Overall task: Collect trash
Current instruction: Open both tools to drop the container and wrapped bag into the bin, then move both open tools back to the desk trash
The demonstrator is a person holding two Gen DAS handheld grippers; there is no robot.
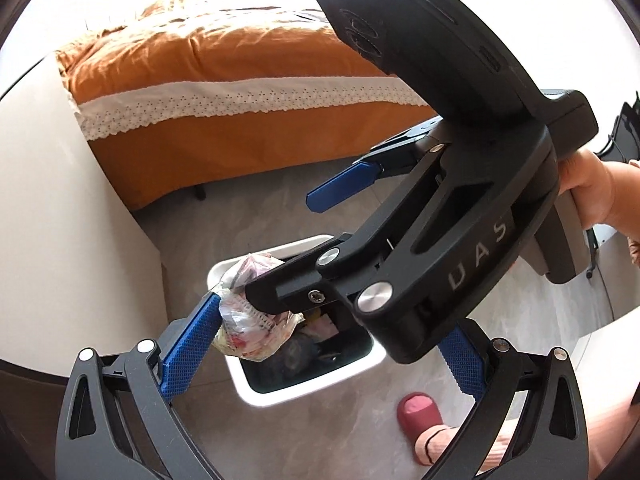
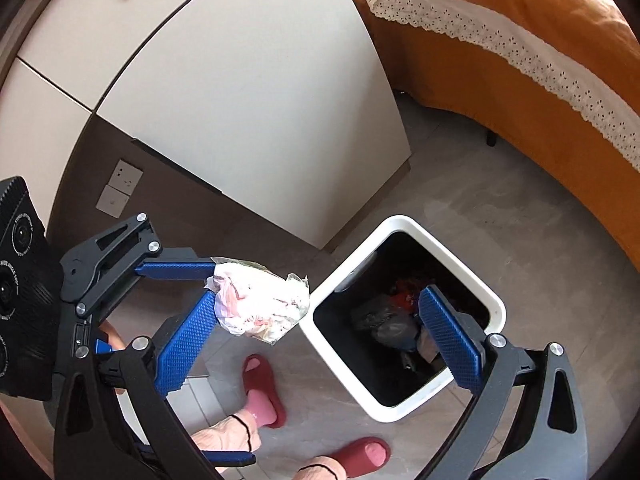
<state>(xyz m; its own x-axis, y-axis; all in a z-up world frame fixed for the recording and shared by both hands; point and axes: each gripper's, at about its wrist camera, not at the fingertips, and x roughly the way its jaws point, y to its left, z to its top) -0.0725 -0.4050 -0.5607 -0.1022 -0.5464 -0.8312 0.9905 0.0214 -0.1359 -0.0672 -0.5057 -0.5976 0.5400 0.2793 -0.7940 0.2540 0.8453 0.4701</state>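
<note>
One loose wad of trash (image 2: 264,304): thin crumpled plastic film with pinkish paper bunched inside. Trapped between a single finger (image 2: 176,270) of the left gripper (image 1: 324,332) and a single pad (image 2: 188,340) of the right gripper (image 2: 318,296), not inside either pair of jaws. Both pairs of jaws spread wide, clamped on nothing of their own. Hanging in the air just beside the white rim of the bin (image 2: 400,224) in the right wrist view; overlapping the rim's near corner in the left wrist view.

Probably very light, soft and springy, with slick film on the outside, so liable to slide out of so shallow a squeeze. Nothing fragile by the look of it. Best taken across the bulky middle, where the paper gives body, rather than by a trailing flap of film.

Square, open-topped bin with a dark liner, standing on the grey floor (image 2: 500,184) between the pale desk (image 2: 248,80) and the orange bed (image 2: 560,80). Inside: a red scrap, greyish crumpled bags, other bits too dim to name. Filled only partway, with apparently ample room for the wad.
</note>
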